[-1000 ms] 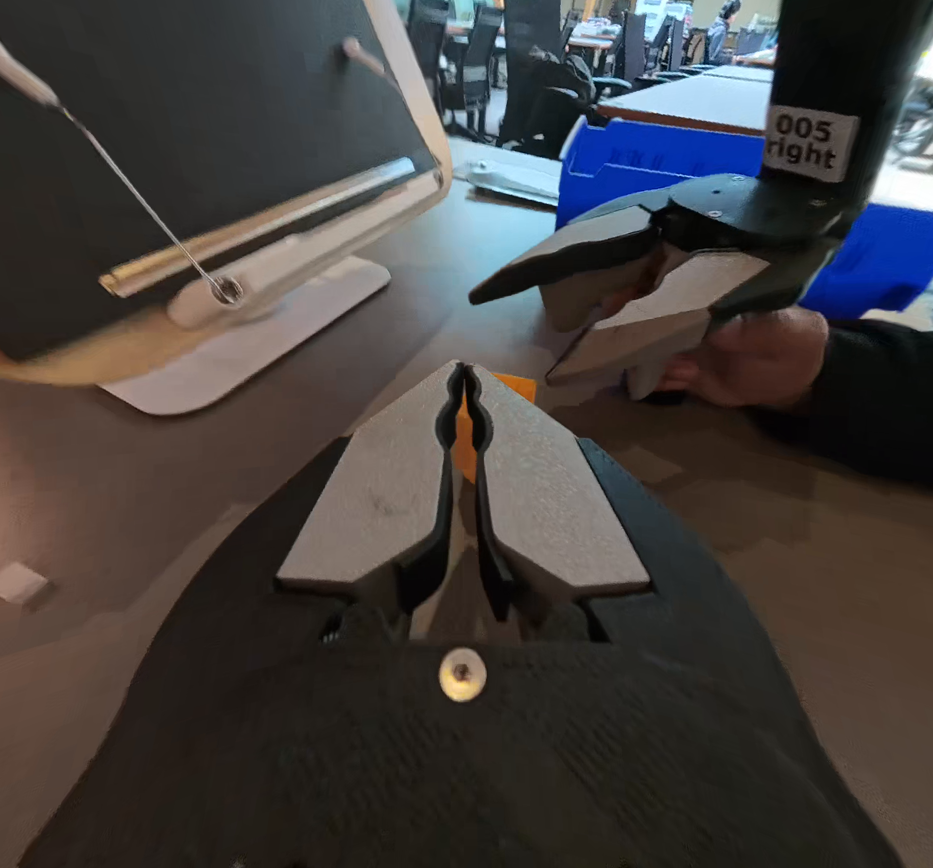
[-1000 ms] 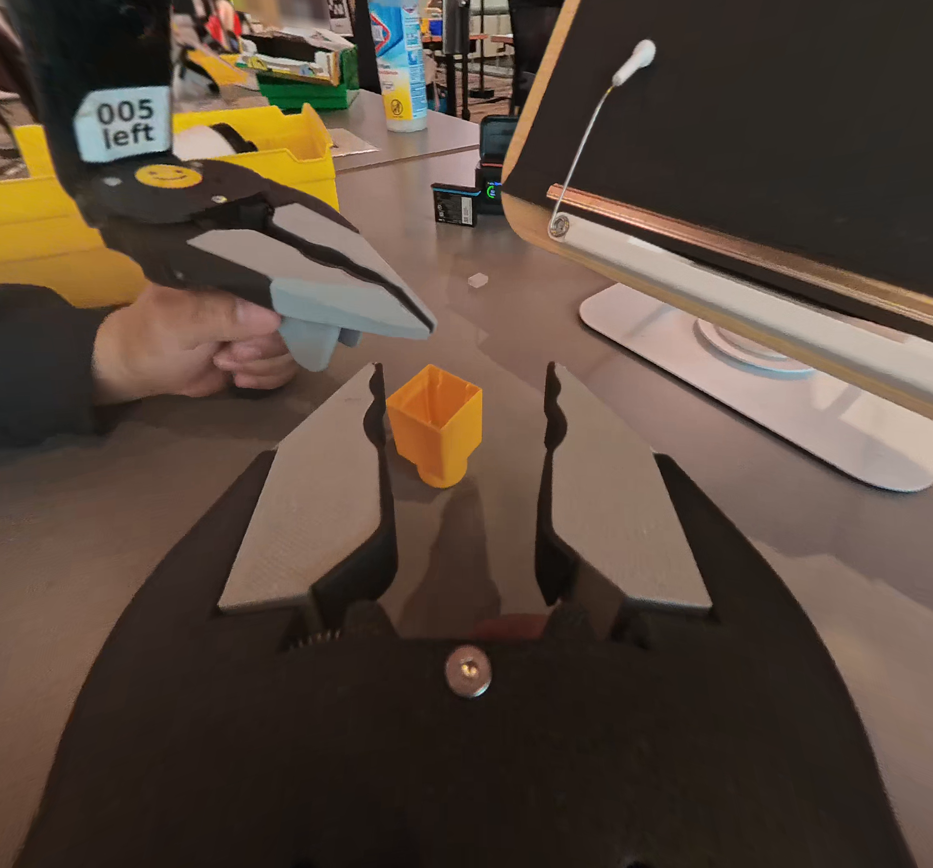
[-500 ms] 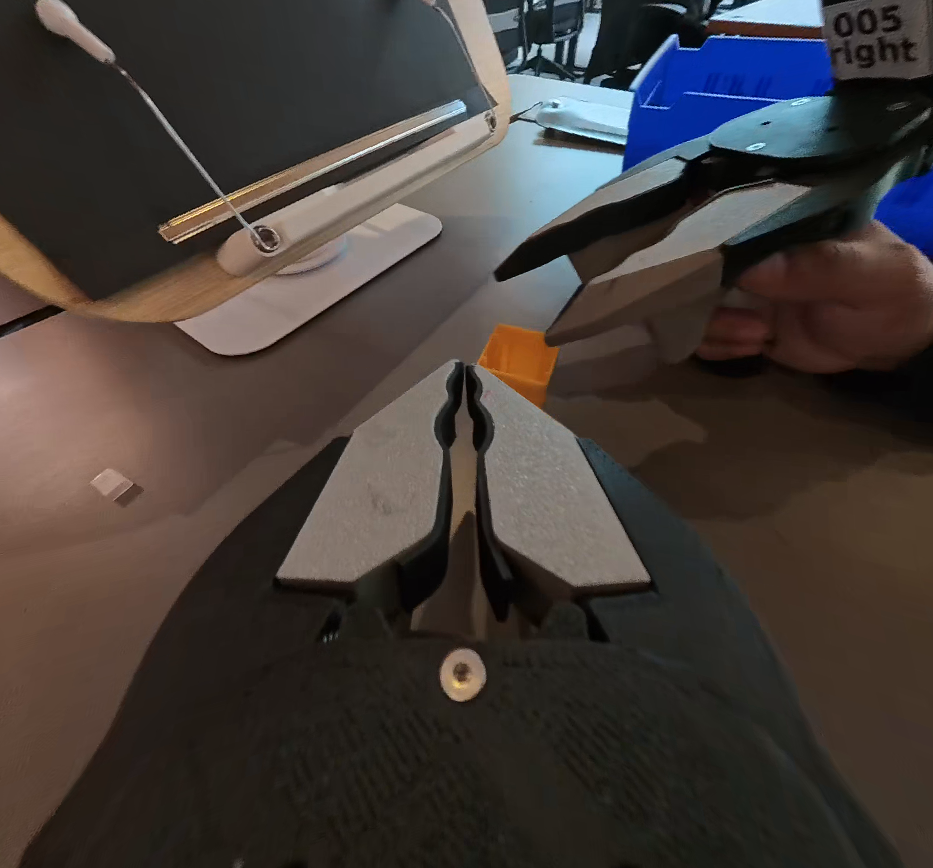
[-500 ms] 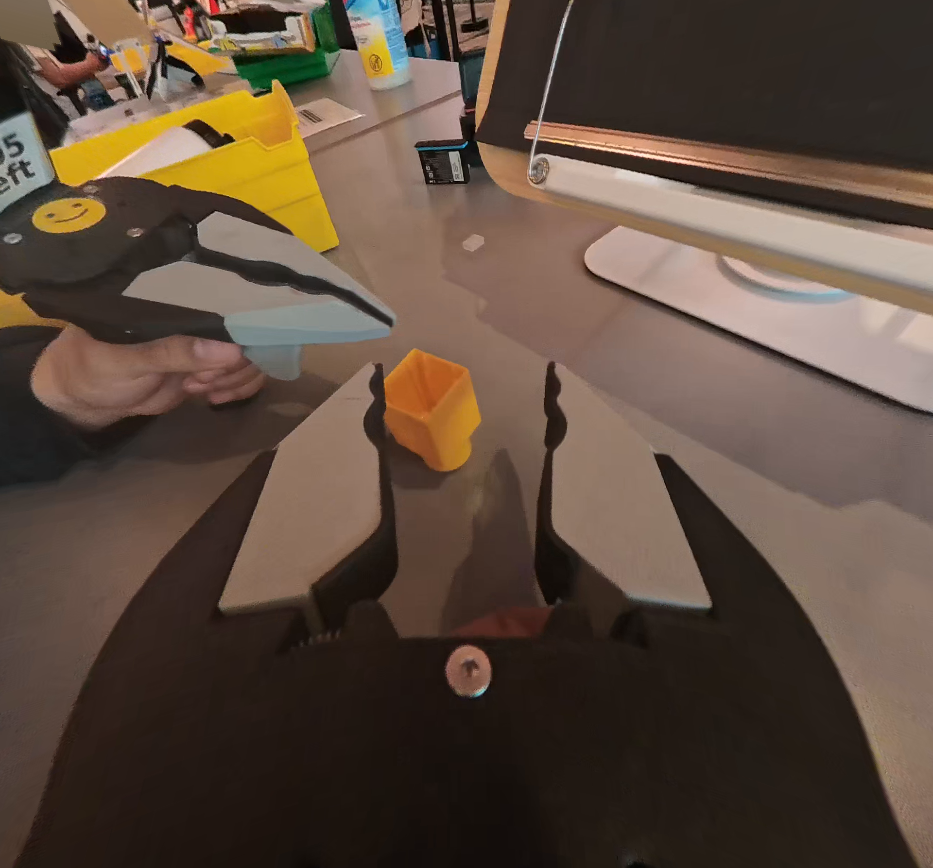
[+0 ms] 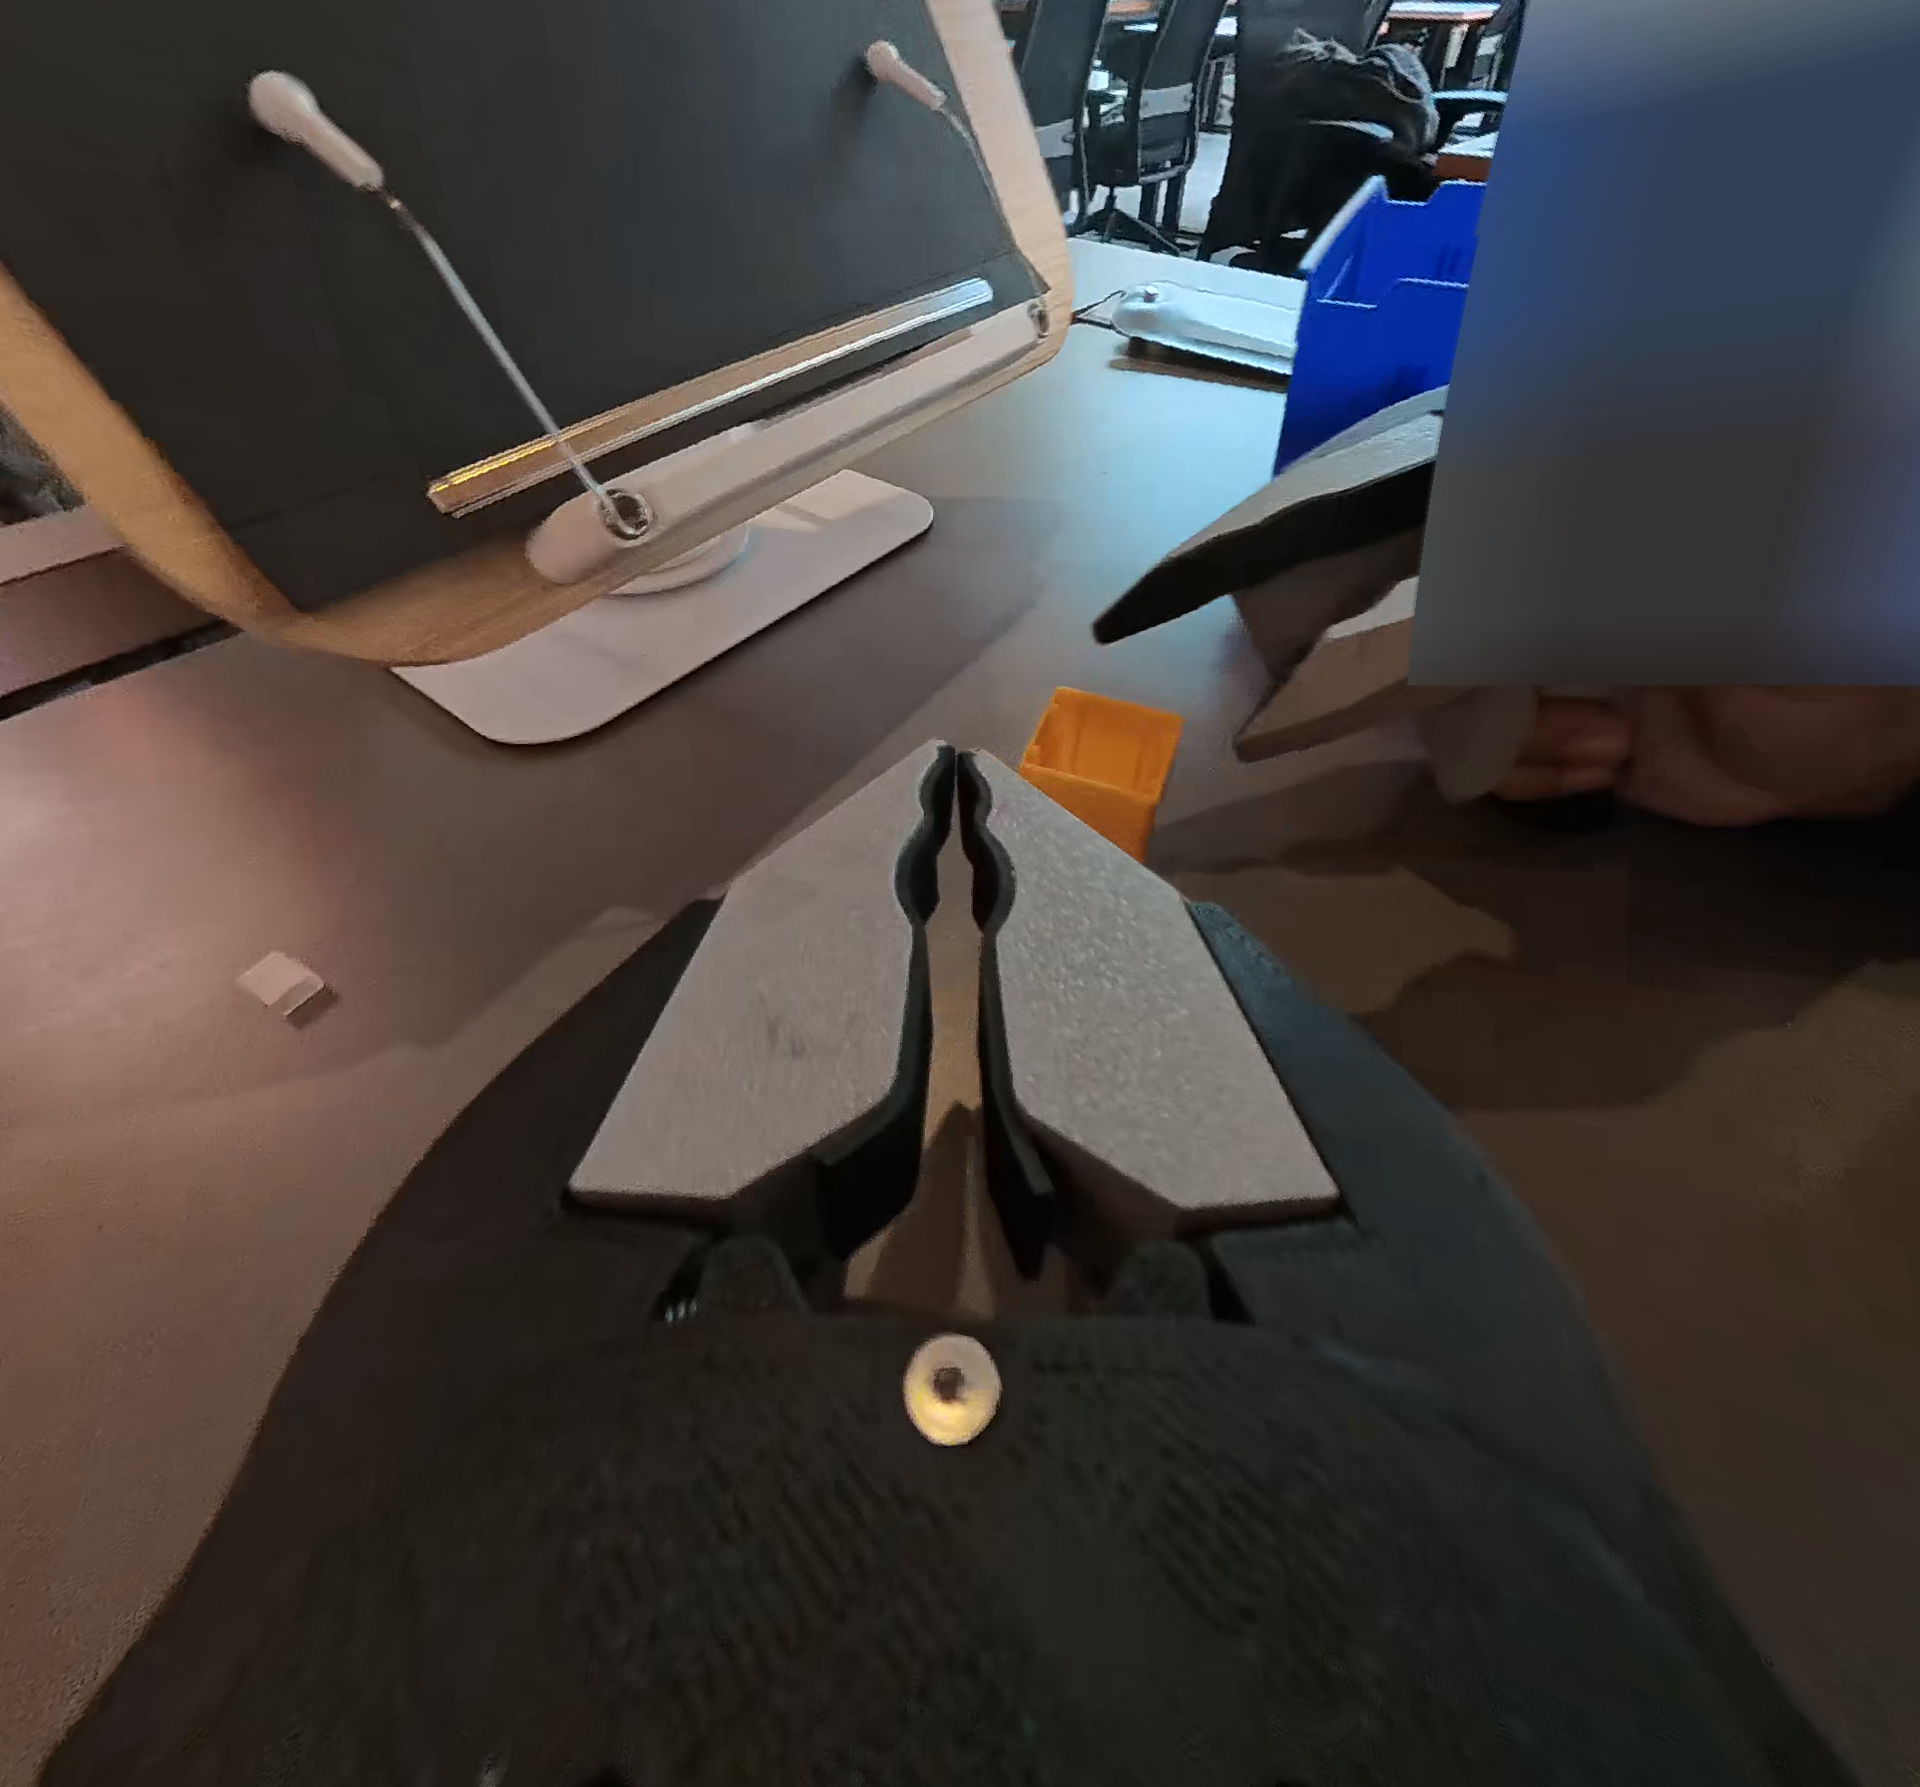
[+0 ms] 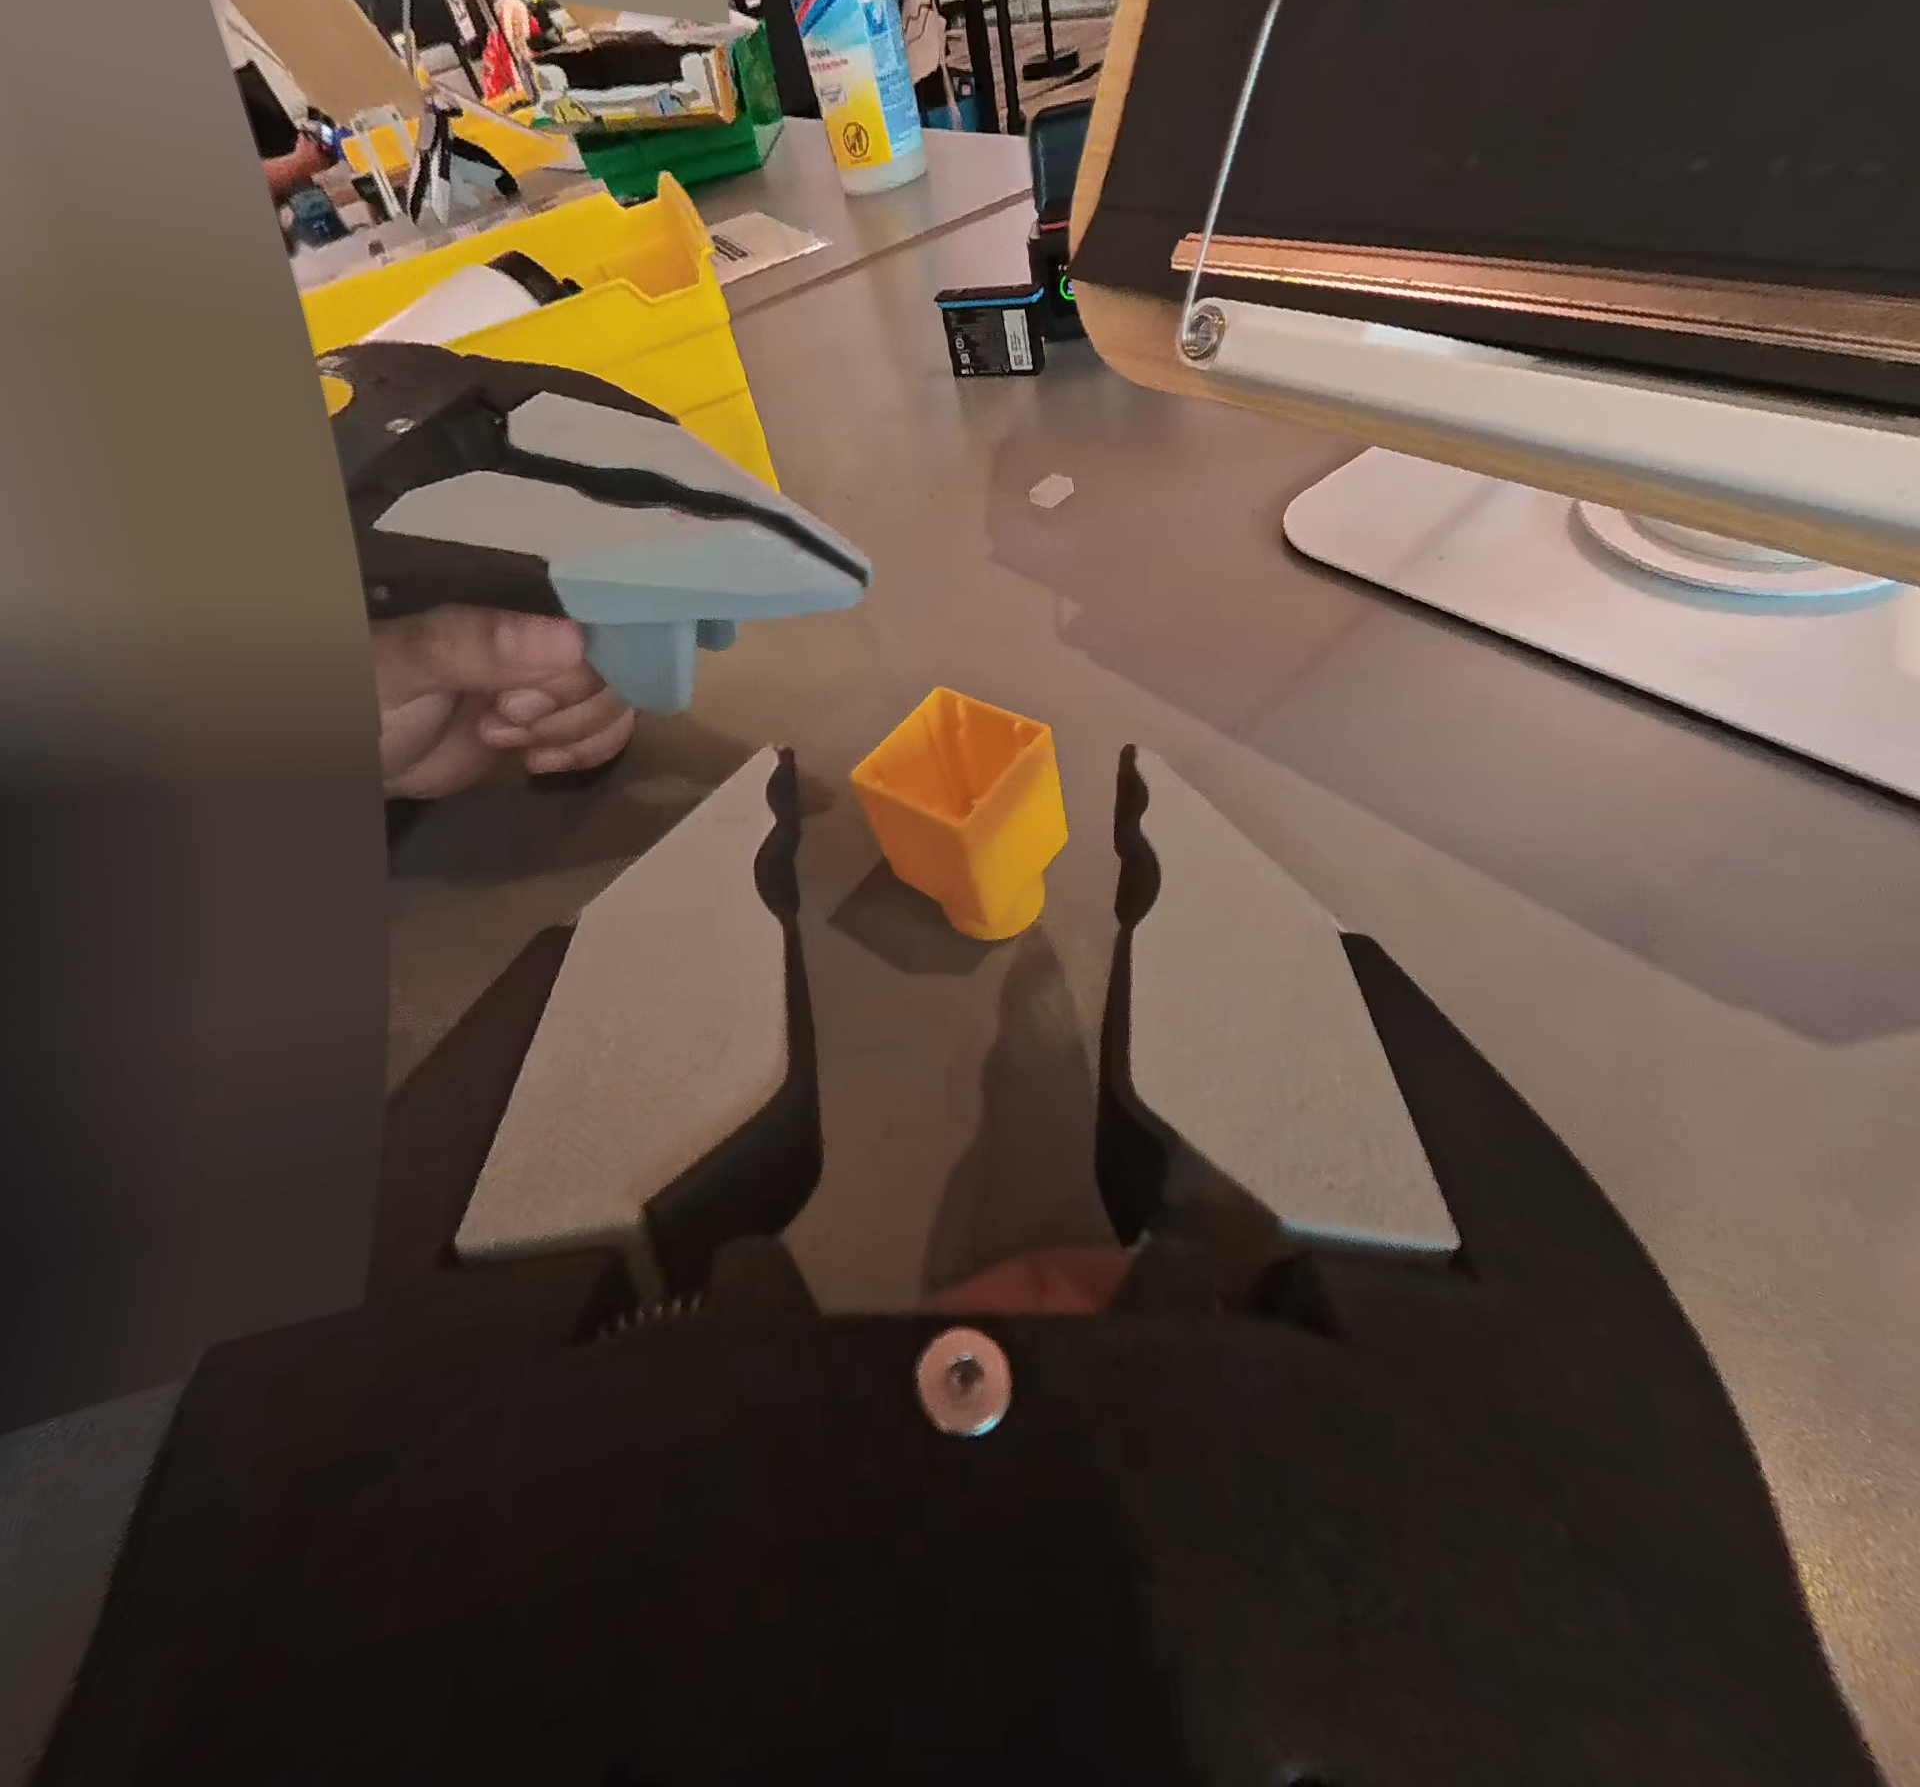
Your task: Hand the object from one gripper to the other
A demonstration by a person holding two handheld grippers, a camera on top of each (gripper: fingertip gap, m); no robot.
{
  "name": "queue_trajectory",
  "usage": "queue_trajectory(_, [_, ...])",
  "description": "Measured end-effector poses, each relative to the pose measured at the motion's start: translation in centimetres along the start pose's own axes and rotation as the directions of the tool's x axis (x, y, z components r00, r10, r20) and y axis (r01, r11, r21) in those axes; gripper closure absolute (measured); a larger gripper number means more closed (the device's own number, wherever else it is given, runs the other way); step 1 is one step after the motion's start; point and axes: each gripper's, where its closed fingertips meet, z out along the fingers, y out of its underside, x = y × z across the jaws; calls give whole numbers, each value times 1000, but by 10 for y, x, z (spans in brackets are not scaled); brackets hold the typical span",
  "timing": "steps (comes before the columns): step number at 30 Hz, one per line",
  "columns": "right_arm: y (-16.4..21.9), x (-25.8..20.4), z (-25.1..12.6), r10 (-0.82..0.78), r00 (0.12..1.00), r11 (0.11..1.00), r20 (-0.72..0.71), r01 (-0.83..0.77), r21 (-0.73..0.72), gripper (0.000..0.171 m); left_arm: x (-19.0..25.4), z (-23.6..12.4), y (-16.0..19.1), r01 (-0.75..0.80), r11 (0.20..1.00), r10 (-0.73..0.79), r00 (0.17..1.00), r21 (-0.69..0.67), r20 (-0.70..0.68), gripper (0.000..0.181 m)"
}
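A small orange square cup [image 6: 961,823] with a round foot stands on the brown table, open end up. In the left wrist view it [image 5: 1107,771] sits just past my fingertips, to the right. My right gripper [image 6: 954,773] is open and empty, its fingers on either side of the cup and a little short of it. My left gripper [image 5: 956,763] is shut and empty. It also shows in the right wrist view [image 6: 847,574], held by a hand above and to the left of the cup. The right gripper shows at the right of the left wrist view [image 5: 1174,667].
A tilted book stand [image 5: 540,283] with a white base [image 6: 1558,574] stands behind the cup. A yellow bin [image 6: 623,324], a small black box [image 6: 992,345] and a wipes canister [image 6: 873,64] lie on the left. A blue bin [image 5: 1371,314] is at the back right. A small white chip [image 5: 281,984] lies on the table. The small white chip [image 5: 281,984] is about equally far from each gripper, around 20 centimetres.
The left gripper has swung left, so the cup now shows to the right of its tips. The right gripper has come slightly closer to the cup. Both grippers keep their states.
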Motion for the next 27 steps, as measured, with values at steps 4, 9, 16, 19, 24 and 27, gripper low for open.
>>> queue_trajectory(4, [4,-7,5,-68,998,997,-18,67,-34,112,-8,0,7,93,995,-94,996,-47,-8,181])
queue_trajectory(9, [11,-8,14,-122,990,989,-74,115,-92,106,-15,1,9,166,985,-167,986,-56,-11,180])
queue_trajectory(16, [21,-2,32,-157,977,972,-147,126,-200,126,-11,4,12,102,991,-101,995,-84,14,177])
queue_trajectory(19, [20,-1,32,-171,969,971,-178,135,-200,132,-4,2,10,78,995,-80,997,-68,-23,170])
queue_trajectory(24, [11,9,14,-172,961,979,-216,144,-141,133,14,1,9,65,995,-77,984,-75,-161,163])
queue_trajectory(27, [0,18,5,-125,970,991,-211,110,-80,133,19,7,18,-16,991,-2,991,-131,-131,160])
